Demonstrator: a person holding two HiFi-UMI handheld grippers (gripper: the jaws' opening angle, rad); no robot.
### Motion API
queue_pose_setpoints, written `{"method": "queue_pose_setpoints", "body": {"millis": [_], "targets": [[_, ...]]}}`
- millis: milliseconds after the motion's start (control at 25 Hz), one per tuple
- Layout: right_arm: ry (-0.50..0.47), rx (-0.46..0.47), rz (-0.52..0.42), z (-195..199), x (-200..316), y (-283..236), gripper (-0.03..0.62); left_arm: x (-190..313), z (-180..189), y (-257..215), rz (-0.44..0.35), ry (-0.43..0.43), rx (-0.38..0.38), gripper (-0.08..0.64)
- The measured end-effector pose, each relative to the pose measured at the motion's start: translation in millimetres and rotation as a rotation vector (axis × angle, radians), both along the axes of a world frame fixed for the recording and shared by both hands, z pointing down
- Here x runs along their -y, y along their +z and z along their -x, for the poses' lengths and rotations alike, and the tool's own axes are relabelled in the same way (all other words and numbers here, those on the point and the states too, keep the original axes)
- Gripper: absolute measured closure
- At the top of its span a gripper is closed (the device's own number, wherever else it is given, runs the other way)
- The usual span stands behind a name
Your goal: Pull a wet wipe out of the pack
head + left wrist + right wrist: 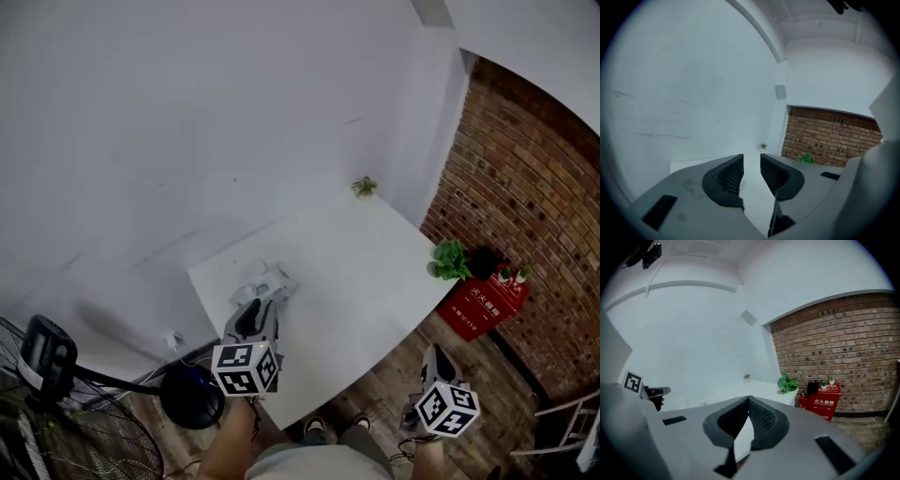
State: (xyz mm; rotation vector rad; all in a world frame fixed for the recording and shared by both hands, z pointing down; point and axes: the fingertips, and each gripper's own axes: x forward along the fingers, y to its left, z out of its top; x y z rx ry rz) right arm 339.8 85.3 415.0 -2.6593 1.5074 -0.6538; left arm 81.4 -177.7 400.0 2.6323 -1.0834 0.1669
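Left gripper [265, 302], jaws slightly parted and empty, hangs over the near left part of a white table [375, 281], just short of a pale, crumpled shape that is probably the wet wipe pack [270, 279]; too small to tell whether a wipe already stands proud. Right gripper [435, 361], jaws pressed together on nothing, is held low off the table's near right edge, well apart from the pack. A wipe should be light, limp, damp and easily torn, and the soft pack is likely to lift with it. Pinch the raised fold at the opening; steady the pack's body.
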Motion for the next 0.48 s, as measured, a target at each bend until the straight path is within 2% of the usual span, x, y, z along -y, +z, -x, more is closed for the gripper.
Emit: {"method": "queue_pose_setpoints", "body": {"millis": [480], "targets": [[-0.358, -0.031, 0.021, 27, 154, -10, 0.591, 30, 55, 17, 0.046, -0.239, -0.004, 0.460]]}}
